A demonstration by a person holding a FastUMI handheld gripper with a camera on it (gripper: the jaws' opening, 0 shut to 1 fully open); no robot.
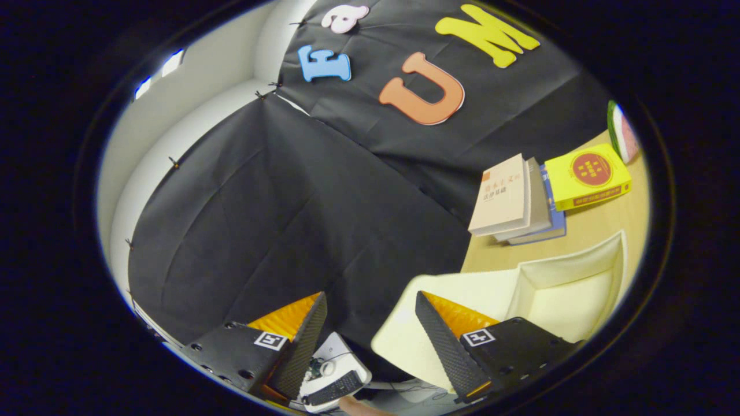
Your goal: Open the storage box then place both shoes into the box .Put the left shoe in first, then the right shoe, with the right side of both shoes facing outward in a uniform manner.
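One storage box (569, 289), pale cream, sits on the wooden desk (601, 222) just ahead of the tool's right-hand finger. It stands open: its lid or flap (462, 315) hangs out over the desk's edge toward the tool, and the hollow inside (572, 309) looks bare. Part of that flap lies behind the right-hand finger (445, 341).

The tool (370, 341) is spread wide, its two fingers well apart and nothing between them; neither touches the box as far as can be told. The view is strongly tilted, so the desk runs up the right side.

Beyond the box, three books (514, 202) lean together in a stack against the black cloth wall (289, 219). Just beside them lies one yellow book (587, 176) with a round red mark on its cover. Past that, at the desk's far corner, is one object (621, 133) striped red, white and green like a watermelon slice; what it is cannot be told.

Below the fingers, off the desk, one white device (332, 375) with a dark ribbed part and thin cables shows, its kind unclear. White booth panels (191, 104) rise beside the cloth.
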